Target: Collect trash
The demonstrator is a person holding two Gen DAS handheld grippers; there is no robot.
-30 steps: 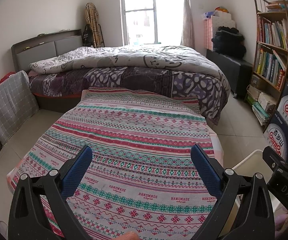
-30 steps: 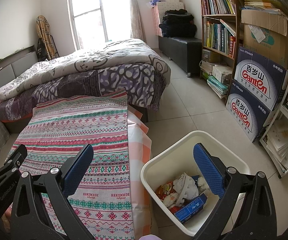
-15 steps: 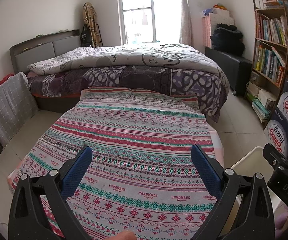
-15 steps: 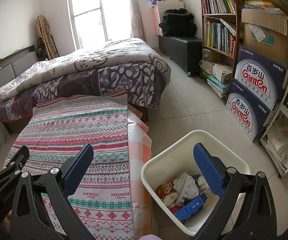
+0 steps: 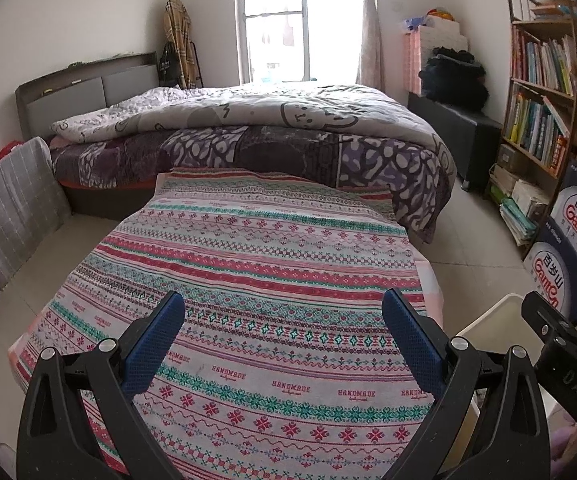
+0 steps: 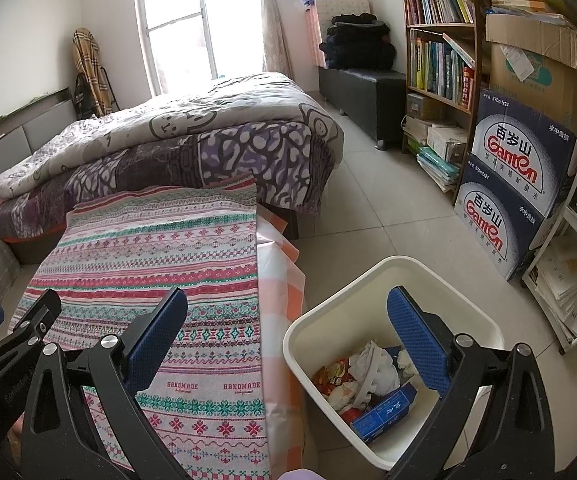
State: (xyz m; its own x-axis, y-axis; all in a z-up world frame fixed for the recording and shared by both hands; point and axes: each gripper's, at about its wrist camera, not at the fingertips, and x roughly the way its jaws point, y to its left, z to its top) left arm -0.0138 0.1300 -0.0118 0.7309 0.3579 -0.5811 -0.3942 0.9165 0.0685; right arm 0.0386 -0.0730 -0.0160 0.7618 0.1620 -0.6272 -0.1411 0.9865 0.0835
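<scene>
A white trash bin [image 6: 328, 320] stands on the floor right of the table; its rim also shows in the left wrist view [image 5: 488, 320]. It holds crumpled white paper [image 6: 372, 364], a red snack wrapper [image 6: 330, 374] and a blue carton [image 6: 384, 410]. My right gripper [image 6: 286, 334] is open and empty, above the table's right edge and the bin. My left gripper [image 5: 284, 334] is open and empty over the patterned tablecloth [image 5: 256, 264], which carries no trash in view.
A bed [image 5: 248, 128] stands beyond the table. A bookshelf [image 6: 436, 40], Ganten boxes [image 6: 516, 184] and a white rack [image 6: 568, 280] line the right wall. A black bench [image 6: 368, 84] stands by the window. A grey cushion [image 5: 8, 200] leans at left.
Both grippers stay open and empty. The left view has shifted slightly; the right gripper is nearly still.
</scene>
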